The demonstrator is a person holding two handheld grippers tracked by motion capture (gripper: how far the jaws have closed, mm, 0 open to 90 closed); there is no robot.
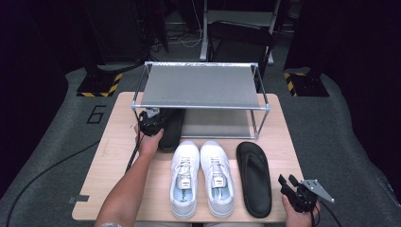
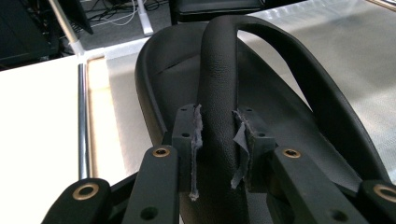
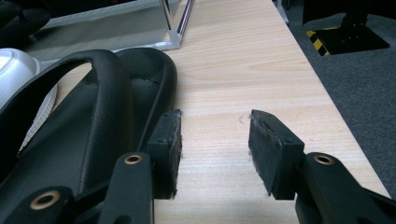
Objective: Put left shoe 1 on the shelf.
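On the pale wooden surface [image 1: 108,156], a two-tier rack [image 1: 201,85] of shiny metal tubes and flat grey shelves stands at the far side and serves as the landmark. Just in front of it sit two white lace-up sneakers [image 1: 201,177], firm and smooth-sided, with a black slipper [image 1: 254,177] on the right of them. Its mate, the black sandal [image 1: 171,128], lies at the rack's front left corner, toe already reaching under the lower shelf. It looks light, with a rubbery, slightly flexible sole and a grained arched strap [image 2: 219,93], the natural handle. The left hand-held gripper [image 2: 218,144] is clamped on that strap, pads pressing both sides. The right hand-held gripper [image 3: 215,149] waits with jaws apart and empty, well in front of the rack beside the other slipper.
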